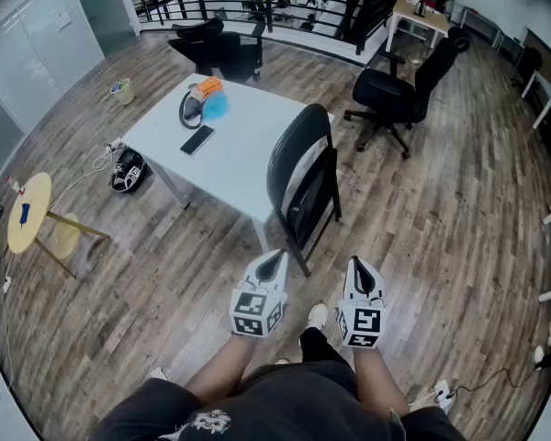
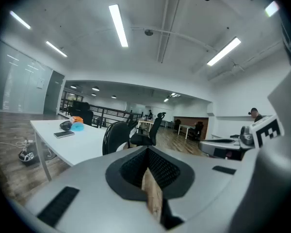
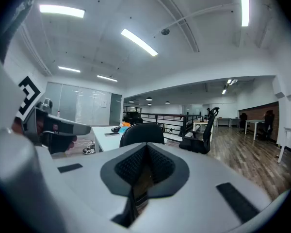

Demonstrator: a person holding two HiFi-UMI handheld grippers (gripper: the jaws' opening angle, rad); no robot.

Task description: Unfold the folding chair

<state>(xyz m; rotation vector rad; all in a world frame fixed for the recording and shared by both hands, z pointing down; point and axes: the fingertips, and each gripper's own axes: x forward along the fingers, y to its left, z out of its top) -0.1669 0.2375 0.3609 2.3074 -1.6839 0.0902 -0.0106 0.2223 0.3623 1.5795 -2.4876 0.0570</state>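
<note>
A black folding chair [image 1: 301, 180] stands folded and upright, leaning against the near corner of the white table [image 1: 248, 159]; its rounded back shows in the left gripper view [image 2: 115, 135] and the right gripper view [image 3: 141, 133]. My left gripper [image 1: 272, 265] and right gripper [image 1: 359, 273] hover side by side in front of me, a short way from the chair and apart from it. Both are shut with nothing between the jaws.
On the table lie a phone [image 1: 197, 140], a blue item [image 1: 215, 107] and an orange one [image 1: 207, 87]. A black office chair [image 1: 402, 90] stands to the right, another [image 1: 219, 49] behind the table. A round yellow stool [image 1: 32, 214] and shoes [image 1: 128, 170] lie at the left.
</note>
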